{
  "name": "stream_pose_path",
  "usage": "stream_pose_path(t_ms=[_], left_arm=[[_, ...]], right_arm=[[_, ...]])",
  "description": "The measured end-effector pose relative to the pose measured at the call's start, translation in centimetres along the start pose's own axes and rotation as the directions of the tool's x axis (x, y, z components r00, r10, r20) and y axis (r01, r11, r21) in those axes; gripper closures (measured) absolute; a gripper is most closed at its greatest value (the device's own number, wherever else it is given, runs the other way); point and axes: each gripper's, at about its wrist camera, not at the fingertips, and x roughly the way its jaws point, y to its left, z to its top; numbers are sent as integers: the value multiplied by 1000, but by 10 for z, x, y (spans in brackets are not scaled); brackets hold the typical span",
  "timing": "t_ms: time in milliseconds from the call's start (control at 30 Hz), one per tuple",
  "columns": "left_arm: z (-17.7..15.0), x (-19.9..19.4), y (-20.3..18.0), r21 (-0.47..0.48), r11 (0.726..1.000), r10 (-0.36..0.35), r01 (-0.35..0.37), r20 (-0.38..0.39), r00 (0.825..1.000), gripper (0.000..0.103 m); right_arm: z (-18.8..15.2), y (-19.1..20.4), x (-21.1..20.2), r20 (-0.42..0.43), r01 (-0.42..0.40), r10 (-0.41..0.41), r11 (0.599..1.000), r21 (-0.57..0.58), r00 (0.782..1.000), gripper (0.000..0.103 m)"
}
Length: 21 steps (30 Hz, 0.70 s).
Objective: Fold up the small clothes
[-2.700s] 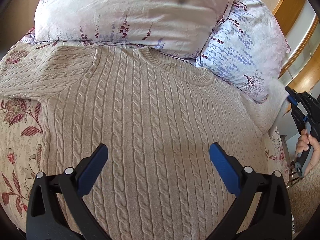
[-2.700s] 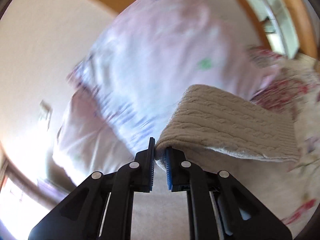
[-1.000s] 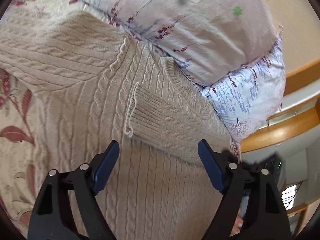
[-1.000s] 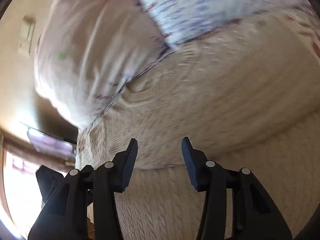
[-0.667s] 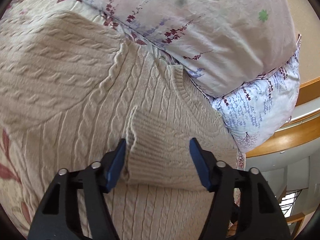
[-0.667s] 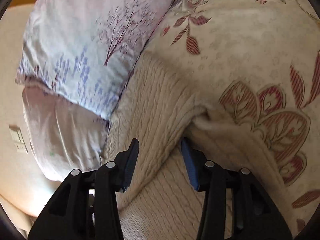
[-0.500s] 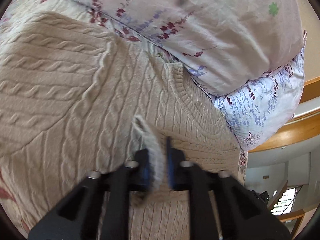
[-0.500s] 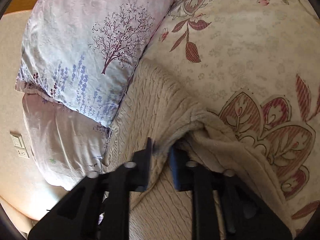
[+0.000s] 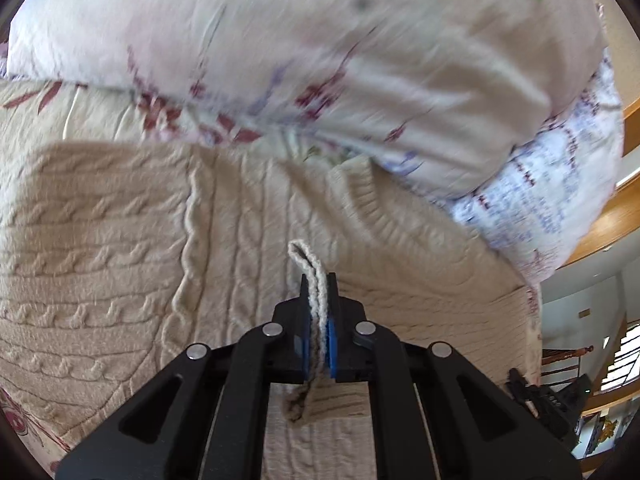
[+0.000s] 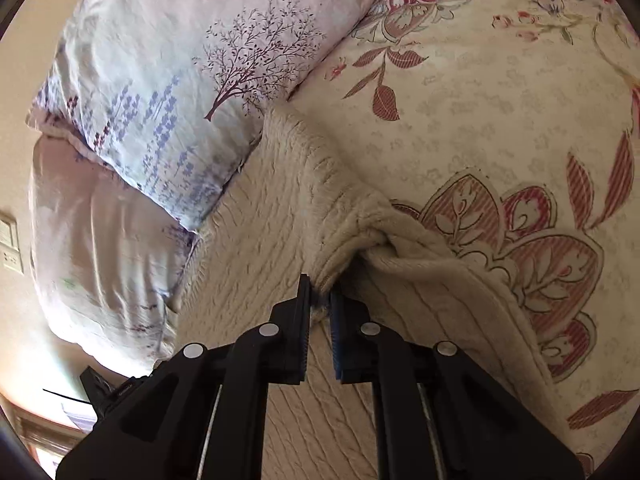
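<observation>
- The left gripper (image 9: 319, 280) was clamped on the ribbed cuff (image 9: 310, 276) of the beige cable-knit sweater (image 9: 120, 260); a loop of cuff stuck out toward 12 o'clock beyond the tips.
- The right gripper (image 10: 320, 290) was pinched tight on a bunched fold of the sweater (image 10: 280, 200), the knit running off toward 11 o'clock and 4 o'clock.
- The sweater lay spread on a floral quilt (image 10: 500, 100), its ribbed collar (image 9: 372, 200) at 1 o'clock from the left tips, against two flower-printed pillows (image 9: 340, 60).
- A wooden rail (image 9: 612, 216) sat at 3 o'clock and a wall switch (image 10: 9, 240) at 9 o'clock.
</observation>
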Motion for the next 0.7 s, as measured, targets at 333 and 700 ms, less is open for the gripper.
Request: stream_pose_path(t_ms=[333, 700], left_arm=[[-16, -61, 24, -63, 994, -86, 93, 101, 991, 51], [-66, -168, 157, -360, 933, 82, 7, 232, 969, 48]], right_arm=[[-19, 68, -7, 43, 83, -73, 923, -376, 996, 54], [-49, 103, 44, -72, 106, -162, 865, -490, 984, 30]])
